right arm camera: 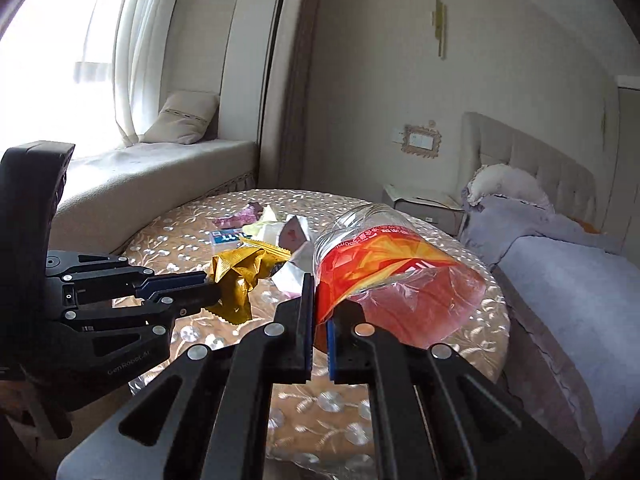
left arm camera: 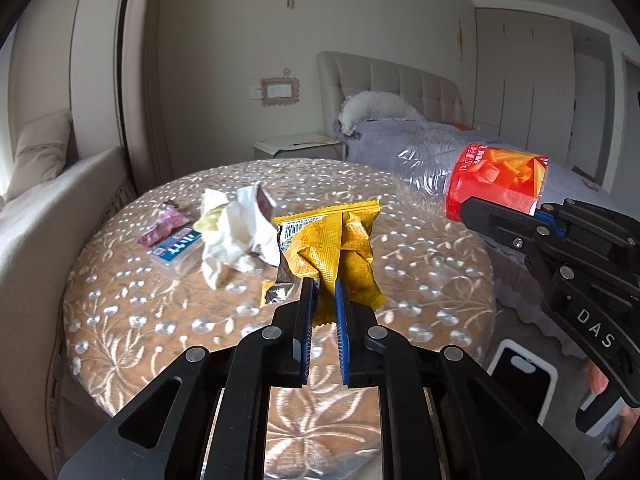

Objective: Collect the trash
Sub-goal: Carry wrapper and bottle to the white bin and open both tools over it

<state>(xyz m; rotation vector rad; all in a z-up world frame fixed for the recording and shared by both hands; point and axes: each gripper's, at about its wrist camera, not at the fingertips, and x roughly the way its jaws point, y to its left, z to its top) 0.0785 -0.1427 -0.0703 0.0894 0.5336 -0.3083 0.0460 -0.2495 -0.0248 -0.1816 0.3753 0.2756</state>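
My left gripper (left arm camera: pixel 325 300) is shut on a crumpled yellow snack wrapper (left arm camera: pixel 340 248) and holds it just above the round table (left arm camera: pixel 140 320); the left gripper (right arm camera: pixel 208 290) and the wrapper (right arm camera: pixel 240 276) also show in the right wrist view. My right gripper (right arm camera: pixel 320 320) is shut on the red label of an empty clear plastic bottle (right arm camera: pixel 384 264), held above the table's right side. The bottle (left arm camera: pixel 480 180) and the right gripper (left arm camera: pixel 476 208) also show in the left wrist view. Crumpled white tissue (left arm camera: pixel 236 236), a blue-labelled clear box (left arm camera: pixel 176 252) and a pink wrapper (left arm camera: pixel 164 228) lie on the table.
A bed with a grey cover (right arm camera: pixel 568 264) stands to the right of the table. A window seat with a cushion (right arm camera: pixel 152 176) runs along the left. A nightstand (left arm camera: pixel 296 144) stands behind the table. A white and black object (left arm camera: pixel 524 380) lies on the floor at the right.
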